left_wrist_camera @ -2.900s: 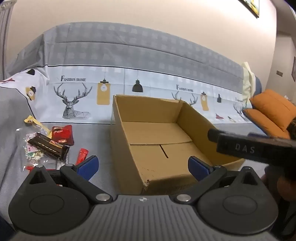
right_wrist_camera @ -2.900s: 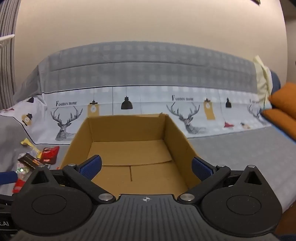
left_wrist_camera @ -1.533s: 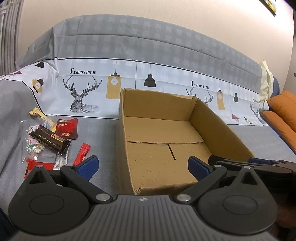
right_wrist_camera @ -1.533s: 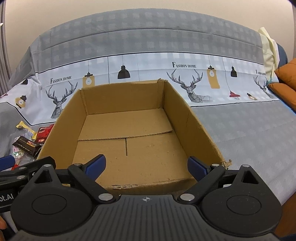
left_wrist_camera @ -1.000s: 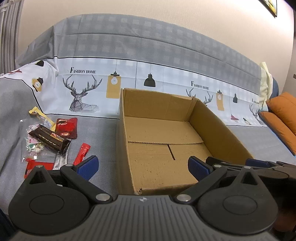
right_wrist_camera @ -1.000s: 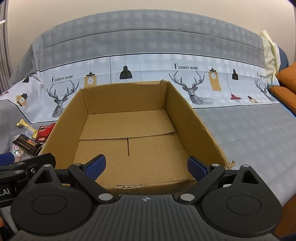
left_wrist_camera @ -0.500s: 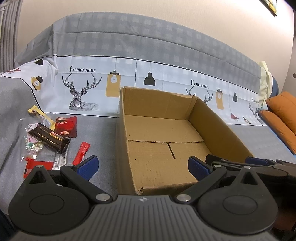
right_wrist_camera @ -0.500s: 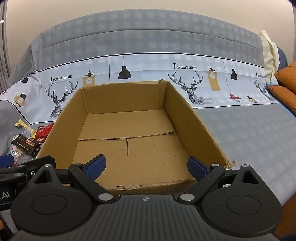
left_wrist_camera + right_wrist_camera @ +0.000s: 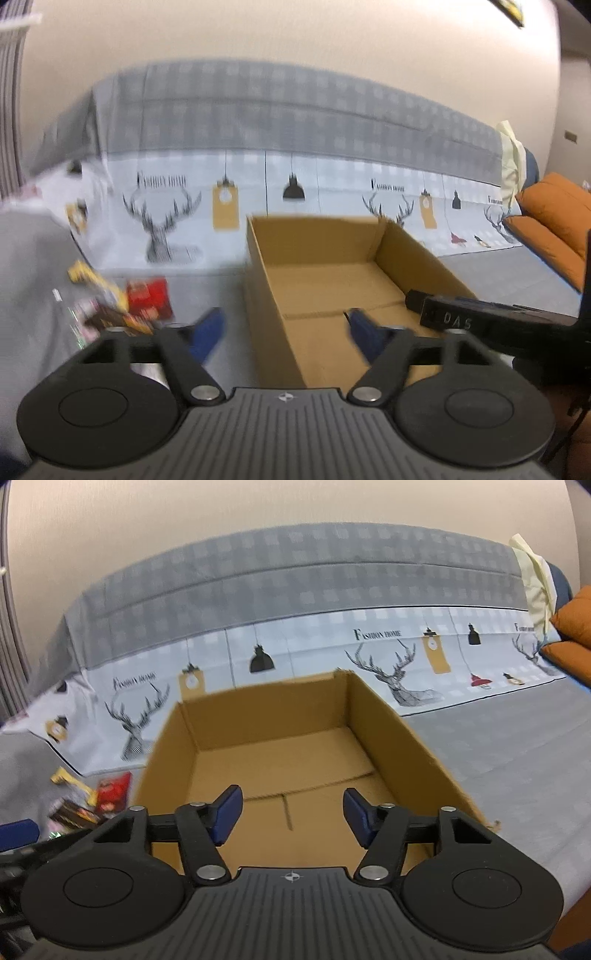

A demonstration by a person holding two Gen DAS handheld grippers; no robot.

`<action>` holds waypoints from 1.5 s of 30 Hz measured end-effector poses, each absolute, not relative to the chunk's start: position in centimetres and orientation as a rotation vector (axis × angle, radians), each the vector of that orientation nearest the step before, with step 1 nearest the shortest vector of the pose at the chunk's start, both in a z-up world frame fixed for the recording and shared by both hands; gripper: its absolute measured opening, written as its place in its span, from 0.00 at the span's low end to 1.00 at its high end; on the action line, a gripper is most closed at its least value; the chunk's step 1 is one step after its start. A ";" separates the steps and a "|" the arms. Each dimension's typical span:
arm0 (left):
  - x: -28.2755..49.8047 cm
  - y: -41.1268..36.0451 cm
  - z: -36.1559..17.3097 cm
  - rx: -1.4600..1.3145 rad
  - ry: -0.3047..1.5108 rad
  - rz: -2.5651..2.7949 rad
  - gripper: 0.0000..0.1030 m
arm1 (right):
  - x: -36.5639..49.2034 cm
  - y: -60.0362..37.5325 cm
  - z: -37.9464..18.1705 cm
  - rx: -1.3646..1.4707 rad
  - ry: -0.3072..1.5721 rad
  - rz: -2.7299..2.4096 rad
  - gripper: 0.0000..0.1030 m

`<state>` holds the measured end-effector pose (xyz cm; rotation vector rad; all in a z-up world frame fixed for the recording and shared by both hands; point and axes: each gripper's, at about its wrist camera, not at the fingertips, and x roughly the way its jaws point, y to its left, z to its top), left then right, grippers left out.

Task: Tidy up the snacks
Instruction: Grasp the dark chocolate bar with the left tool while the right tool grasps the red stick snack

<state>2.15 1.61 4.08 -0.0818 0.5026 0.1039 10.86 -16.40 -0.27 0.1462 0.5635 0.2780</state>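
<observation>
Left tool (image 9: 284, 328) and right tool (image 9: 291, 818), jaws just narrowed yet empty, hover before the bare brown cardboard box (image 9: 280, 760); assorted snack packets (image 9: 122, 306) remain unsorted beside its left wall.

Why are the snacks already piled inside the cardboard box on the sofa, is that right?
Not quite. The cardboard box is on the sofa, but it is empty; only its bare bottom flaps show in the right wrist view. The snacks lie outside it, on the grey cover to its left, as the left wrist view shows.
</observation>
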 end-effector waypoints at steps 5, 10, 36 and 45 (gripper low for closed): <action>1.0 4.4 6.5 0.006 0.425 0.072 0.29 | 10.5 -14.4 0.4 0.181 0.547 0.328 0.60; 0.5 9.2 5.3 0.025 0.387 0.044 0.28 | 9.6 -11.0 1.0 0.171 0.525 0.433 0.61; 6.9 23.7 -5.5 -0.389 0.593 0.363 0.46 | 14.0 7.7 -8.7 -0.066 0.741 0.607 0.34; 10.1 25.1 -8.2 -0.331 0.655 0.462 0.64 | 16.1 9.1 -12.1 -0.105 0.824 0.547 0.37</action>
